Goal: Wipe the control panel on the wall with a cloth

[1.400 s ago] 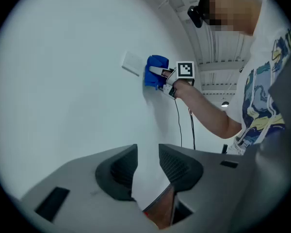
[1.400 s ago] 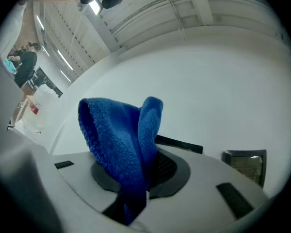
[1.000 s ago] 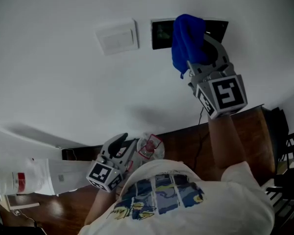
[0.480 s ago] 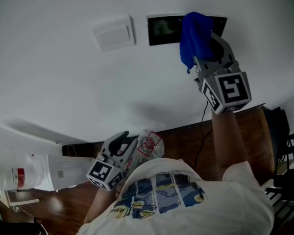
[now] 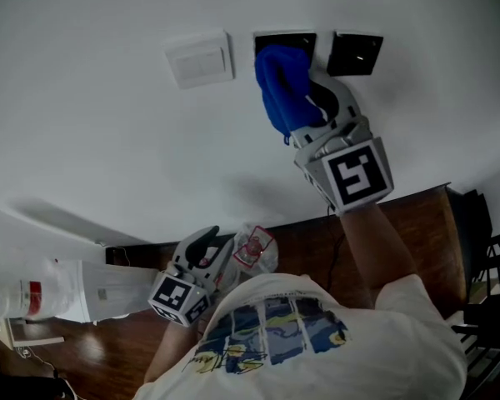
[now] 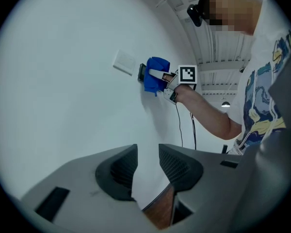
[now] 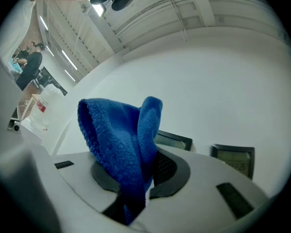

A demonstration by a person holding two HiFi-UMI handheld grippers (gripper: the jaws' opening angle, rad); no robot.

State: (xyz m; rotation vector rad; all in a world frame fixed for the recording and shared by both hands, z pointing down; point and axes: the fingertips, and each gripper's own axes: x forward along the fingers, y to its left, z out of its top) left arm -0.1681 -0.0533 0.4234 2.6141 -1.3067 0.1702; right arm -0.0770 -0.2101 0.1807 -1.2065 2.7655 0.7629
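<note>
Two dark control panels sit on the white wall: the left panel (image 5: 285,41) and the right panel (image 5: 355,52). My right gripper (image 5: 310,105) is raised to the wall and shut on a blue cloth (image 5: 280,87), which is pressed over the lower part of the left panel. In the right gripper view the cloth (image 7: 115,135) bulges up between the jaws of the right gripper (image 7: 138,155), with both panels (image 7: 173,141) (image 7: 234,157) just behind. My left gripper (image 5: 202,250) hangs low by the person's chest, jaws a little apart and empty (image 6: 148,152).
A white switch plate (image 5: 199,59) is left of the panels. Below, a dark wooden surface (image 5: 408,223) carries a crumpled clear bag (image 5: 255,249) and a thin cable (image 5: 337,223). A white container with a red label (image 5: 33,302) lies at lower left.
My right gripper has swept the cloth left and slightly down, from the middle of the panels onto the left one. The right panel is now uncovered. My left gripper has stayed put.
</note>
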